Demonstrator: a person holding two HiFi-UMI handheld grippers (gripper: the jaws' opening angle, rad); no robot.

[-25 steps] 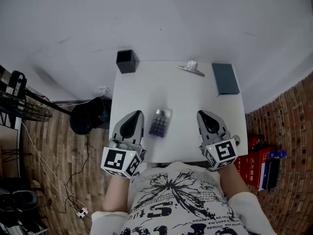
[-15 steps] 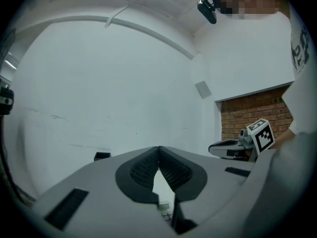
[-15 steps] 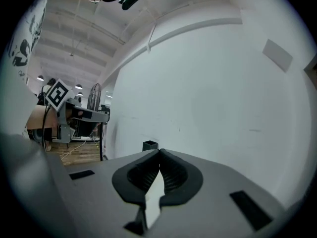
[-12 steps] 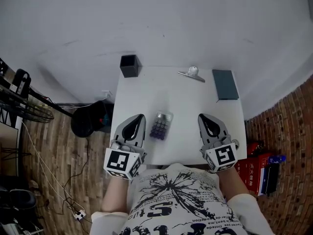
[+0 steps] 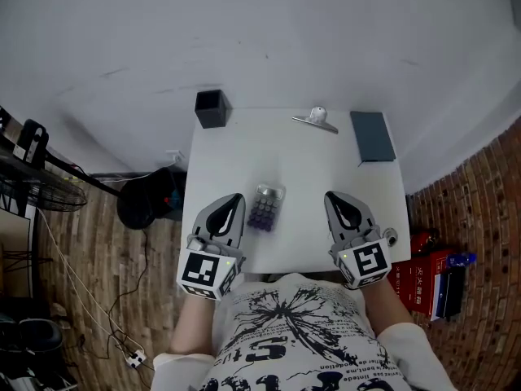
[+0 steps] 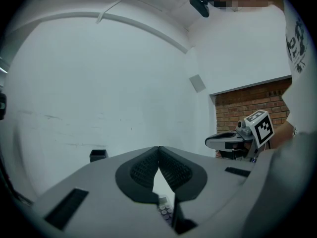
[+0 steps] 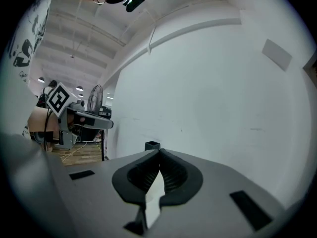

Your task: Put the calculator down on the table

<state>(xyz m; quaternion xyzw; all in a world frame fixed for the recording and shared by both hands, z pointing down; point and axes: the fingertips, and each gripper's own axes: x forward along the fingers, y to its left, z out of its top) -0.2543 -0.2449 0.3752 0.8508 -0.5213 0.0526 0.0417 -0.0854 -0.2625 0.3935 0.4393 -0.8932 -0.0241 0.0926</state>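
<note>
A: White worktop against a pale wall. Calculator?
B: Flat on the worktop, between left claw and right claw, nearer the left, touching neither.
A: Claws?
B: Both closed, gripping nothing.
A: Else?
B: Black box and dark book at the far corners.

Your right gripper has its 2 jaws pinched together, empty; a black box sits beyond them.

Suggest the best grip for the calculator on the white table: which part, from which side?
Calculator lies flat, keys up, long axis pointing away from the person. Probably pinch across its narrow width, on the two long edges mid-body, coming from above. The left gripper is nearest.
</note>
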